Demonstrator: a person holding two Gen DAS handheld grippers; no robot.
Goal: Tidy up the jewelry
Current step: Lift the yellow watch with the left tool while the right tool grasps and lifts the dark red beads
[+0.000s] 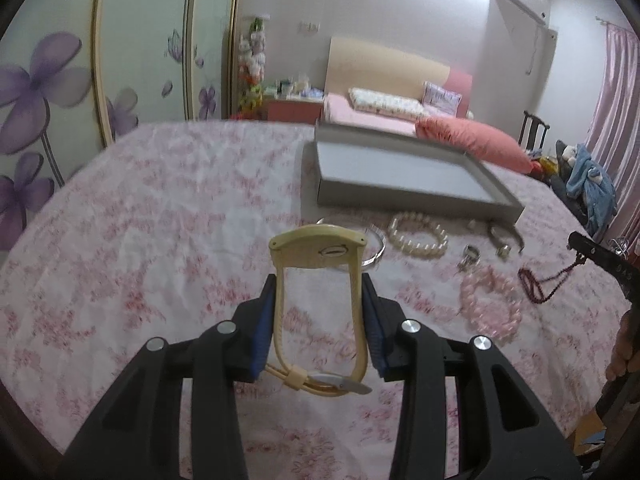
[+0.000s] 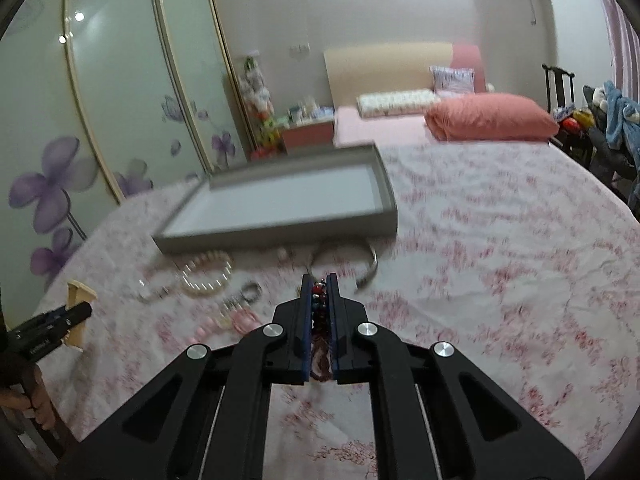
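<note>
My left gripper [image 1: 319, 282] is shut on a cream wristwatch [image 1: 320, 246], its blue pads pressing the strap loop on both sides, above the floral tablecloth [image 1: 160, 220]. In the right wrist view, my right gripper [image 2: 319, 280] is shut on a dark red bead string [image 2: 319, 300]. The same bead string [image 1: 536, 284] dangles from that gripper [image 1: 580, 246] at the right edge of the left wrist view. A grey tray [image 1: 400, 196] lies beyond, its white floor bare. A pearl bracelet [image 1: 418, 234], a pink bead bracelet [image 1: 490, 306], a clear bangle [image 1: 376, 248] and rings [image 1: 470, 258] lie before it.
A metal cuff [image 2: 370, 270] lies at the tray's [image 2: 280, 234] near wall. A person's hand [image 2: 36, 400] grips the left tool. Beyond the table are a bed with a pink pillow [image 2: 492, 116], flowered wardrobe doors [image 2: 120, 100] and a chair with clothes [image 2: 600, 120].
</note>
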